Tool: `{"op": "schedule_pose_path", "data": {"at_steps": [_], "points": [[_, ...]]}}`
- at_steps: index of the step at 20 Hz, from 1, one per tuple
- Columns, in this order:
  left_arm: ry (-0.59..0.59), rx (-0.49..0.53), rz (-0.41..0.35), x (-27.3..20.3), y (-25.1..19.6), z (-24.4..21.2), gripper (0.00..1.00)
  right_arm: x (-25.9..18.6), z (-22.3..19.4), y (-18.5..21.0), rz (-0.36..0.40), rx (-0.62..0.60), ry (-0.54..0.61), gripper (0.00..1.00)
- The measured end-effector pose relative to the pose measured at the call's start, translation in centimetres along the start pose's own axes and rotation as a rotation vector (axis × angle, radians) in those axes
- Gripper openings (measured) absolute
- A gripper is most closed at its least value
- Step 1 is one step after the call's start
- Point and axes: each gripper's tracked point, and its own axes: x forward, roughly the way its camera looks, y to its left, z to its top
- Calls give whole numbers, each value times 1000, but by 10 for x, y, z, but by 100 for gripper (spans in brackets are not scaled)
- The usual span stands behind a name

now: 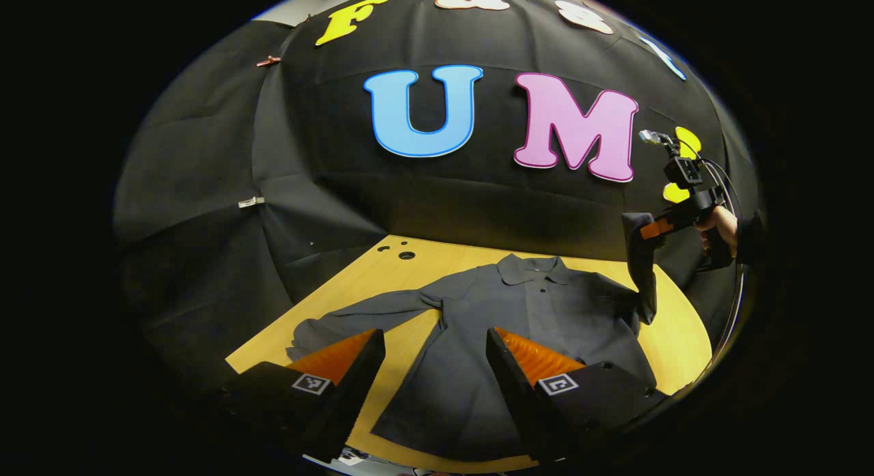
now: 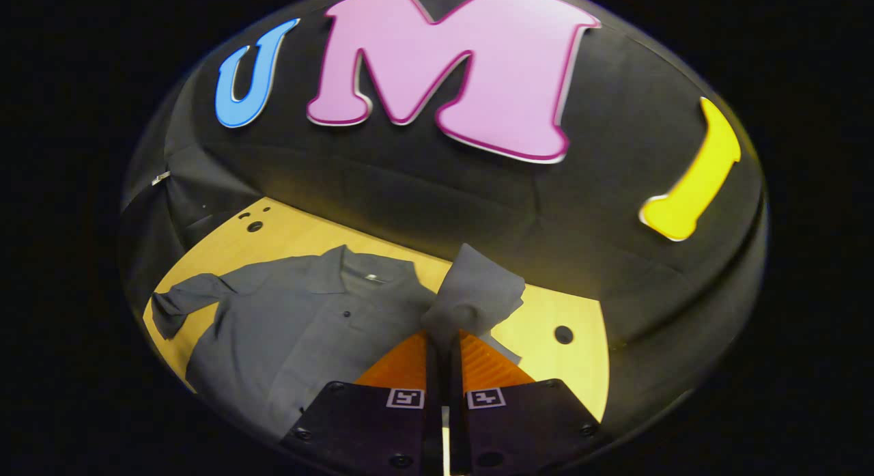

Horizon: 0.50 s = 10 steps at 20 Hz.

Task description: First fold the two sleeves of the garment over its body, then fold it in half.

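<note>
Yellow-wood table (image 1: 676, 339), wide under a dark booth wall. Grey collared shirt (image 1: 519, 312) spread flat on it, collar toward the wall, front up, buttons visible. Left sleeve (image 1: 362, 312) stretched out sideways on the wood, cuff bunched. Right sleeve (image 2: 478, 291) lifted clear of the table, hanging from the right gripper (image 2: 444, 353), fingers pressed together on its cuff. Same gripper seen in the left gripper view, raised at the shirt's far side, held by a hand (image 1: 724, 227). Left gripper (image 1: 437, 346) above the shirt's lower body, fingers spread wide, nothing between them.
</note>
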Motion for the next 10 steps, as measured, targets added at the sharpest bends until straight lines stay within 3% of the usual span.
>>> {"op": "schedule_pose_path", "data": {"at_steps": [4, 10], "points": [[-6, -50, 76, 0, 34, 5, 94, 43, -11, 102, 113, -51, 33, 8], [23, -87, 185, -8, 67, -5, 95, 68, -16, 193, 265, -71, 46, 8]]}}
